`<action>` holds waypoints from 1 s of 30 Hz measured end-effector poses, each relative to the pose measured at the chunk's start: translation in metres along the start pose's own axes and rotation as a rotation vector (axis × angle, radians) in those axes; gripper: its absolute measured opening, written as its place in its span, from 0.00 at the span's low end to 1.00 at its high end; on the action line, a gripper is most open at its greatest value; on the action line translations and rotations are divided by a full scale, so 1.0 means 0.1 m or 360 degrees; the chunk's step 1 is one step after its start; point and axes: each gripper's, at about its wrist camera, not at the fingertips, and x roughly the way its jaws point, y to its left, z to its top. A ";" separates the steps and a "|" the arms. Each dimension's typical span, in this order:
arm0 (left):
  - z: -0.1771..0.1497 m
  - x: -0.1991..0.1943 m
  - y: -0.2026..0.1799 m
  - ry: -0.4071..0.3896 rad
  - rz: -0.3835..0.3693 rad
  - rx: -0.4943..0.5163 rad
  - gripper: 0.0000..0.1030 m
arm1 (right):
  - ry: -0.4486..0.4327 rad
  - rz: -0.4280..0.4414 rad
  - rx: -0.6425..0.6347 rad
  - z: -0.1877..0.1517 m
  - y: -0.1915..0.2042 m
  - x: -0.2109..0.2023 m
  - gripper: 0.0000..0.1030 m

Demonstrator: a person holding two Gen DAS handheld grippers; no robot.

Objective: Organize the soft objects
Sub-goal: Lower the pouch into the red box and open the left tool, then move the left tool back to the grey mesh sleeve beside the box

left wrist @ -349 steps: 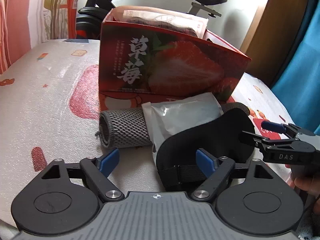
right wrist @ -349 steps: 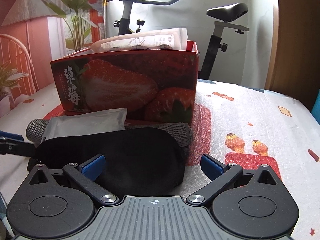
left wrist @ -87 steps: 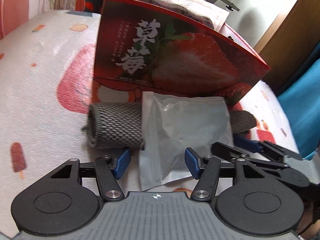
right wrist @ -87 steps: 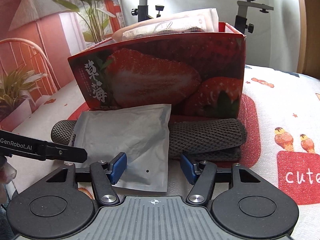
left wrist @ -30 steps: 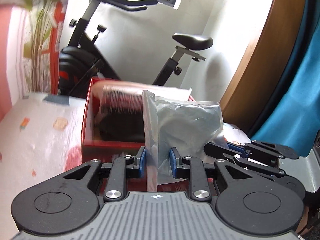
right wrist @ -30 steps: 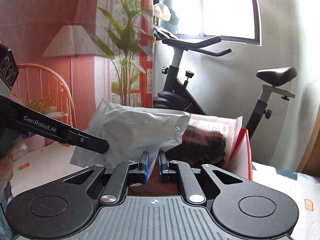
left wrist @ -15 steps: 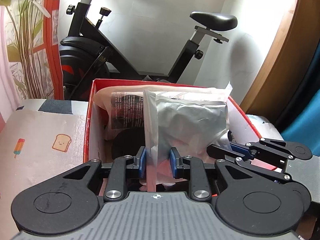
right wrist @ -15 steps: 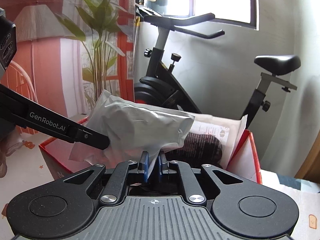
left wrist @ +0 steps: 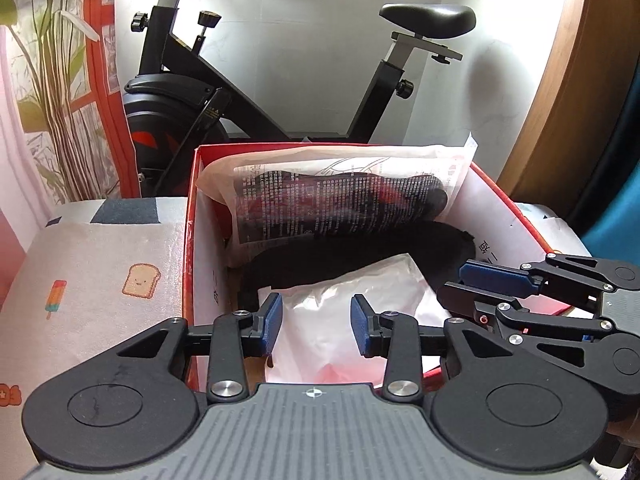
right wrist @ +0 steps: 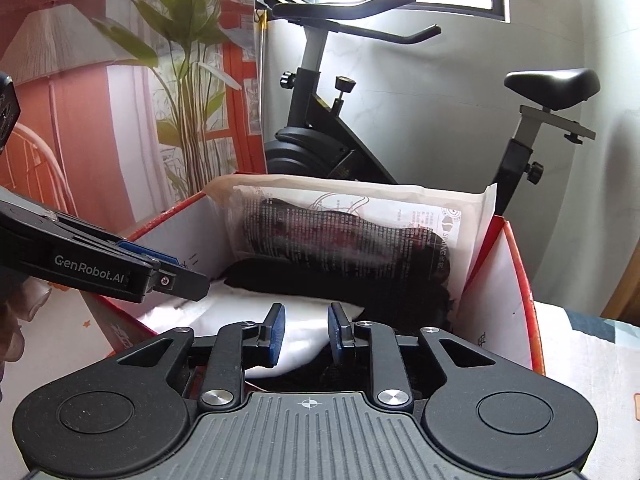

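Soft objects fill much of the red box, and we judge the sorting well along. Our left gripper stands with its fingers spread wide and holding nothing; the white pouch lies flat in the box, showing in the gap between the blue pads and beyond them. Our right gripper has its fingers apart too, at a narrower gap, and the same white pouch lies below and between them, unpinched as far as we can tell. Beyond both sets of fingertips a black fabric piece lies across the box, and past that a printed clear bag leans against the far wall. From the left wrist view the right gripper sits to the right of our left fingers, over the box's right side.

So three items are in; the pouch looks released. What remains we cannot see: the table surface to the left of the left fingers shows nothing soft, and the ground on our near side of the box is hidden by the gripper bodies. Our guess is that both grippers need to back out next.
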 end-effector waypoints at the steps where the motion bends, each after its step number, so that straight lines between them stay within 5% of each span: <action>1: 0.00 -0.04 -0.01 -0.0013 0.0005 0.0011 0.50 | -0.0009 -0.0007 -0.0004 0.01 0.01 -0.05 0.24; 3: 0.01 -0.15 -0.03 -0.0051 0.0028 0.0032 0.62 | -0.0033 -0.0028 -0.0004 0.03 0.03 -0.16 0.35; 5: 0.00 -0.29 -0.06 -0.0110 0.0014 0.0029 0.76 | -0.0073 -0.0050 0.0015 0.04 0.05 -0.28 0.59; 7: -0.01 -0.43 -0.09 -0.0175 0.0034 0.0039 0.94 | -0.0102 -0.0055 0.0022 0.05 0.05 -0.41 0.68; 13: -0.08 -0.87 -0.26 -0.0350 0.0192 0.0135 1.00 | -0.0219 -0.0110 0.0056 0.04 0.05 -0.85 1.00; 30: -0.78 -1.86 -0.60 -0.0615 0.0306 0.0122 1.00 | -0.0461 -0.0229 0.0213 -0.36 0.12 -1.89 1.00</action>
